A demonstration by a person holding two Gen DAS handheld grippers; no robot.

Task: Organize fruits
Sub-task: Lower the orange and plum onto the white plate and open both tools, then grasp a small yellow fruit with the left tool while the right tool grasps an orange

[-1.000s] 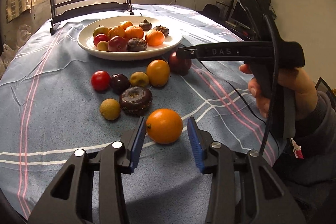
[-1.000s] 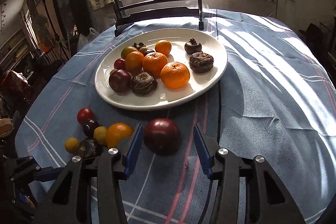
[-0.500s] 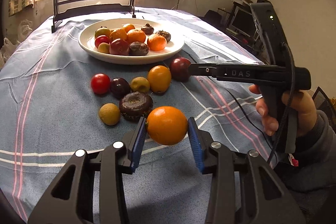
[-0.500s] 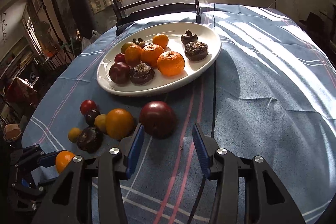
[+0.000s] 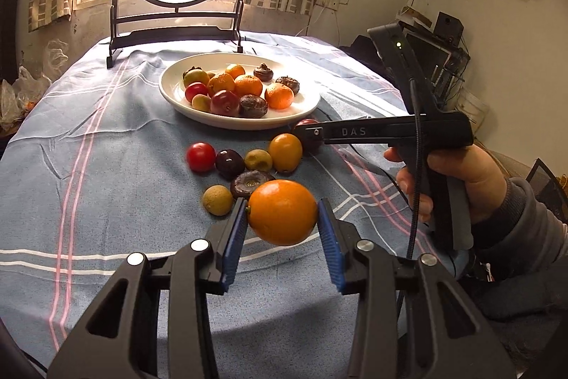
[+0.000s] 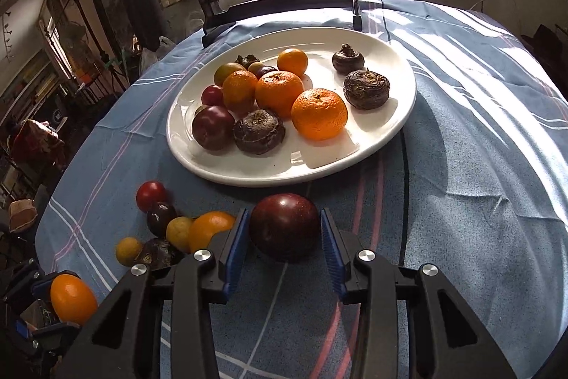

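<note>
A smooth orange fruit (image 5: 282,214) hangs clear of the blue striped cloth, and my left gripper (image 5: 282,203) is shut on it. The same orange (image 6: 72,299) appears at the lower left of the right wrist view. My right gripper (image 6: 284,215) straddles a dark red plum (image 6: 284,226) that rests on the cloth just in front of the white plate (image 6: 372,144). Its jaws are closing and the blue pads meet the plum's sides. The plate holds several oranges, plums and brown water chestnuts. Several loose fruits, including a red tomato (image 5: 201,157) and an orange kumquat (image 5: 285,152), lie between the grippers.
A round painted screen on a dark stand (image 5: 177,31) rises behind the plate. A person's hand (image 5: 461,180) grips the right tool, with a cable trailing over the cloth. The table edge curves away at left and right, and cluttered shelves stand beyond it.
My left gripper closed on the orange and lifted it off the cloth. My right gripper moved forward around the dark red plum, and its pads drew in to the plum's sides.
</note>
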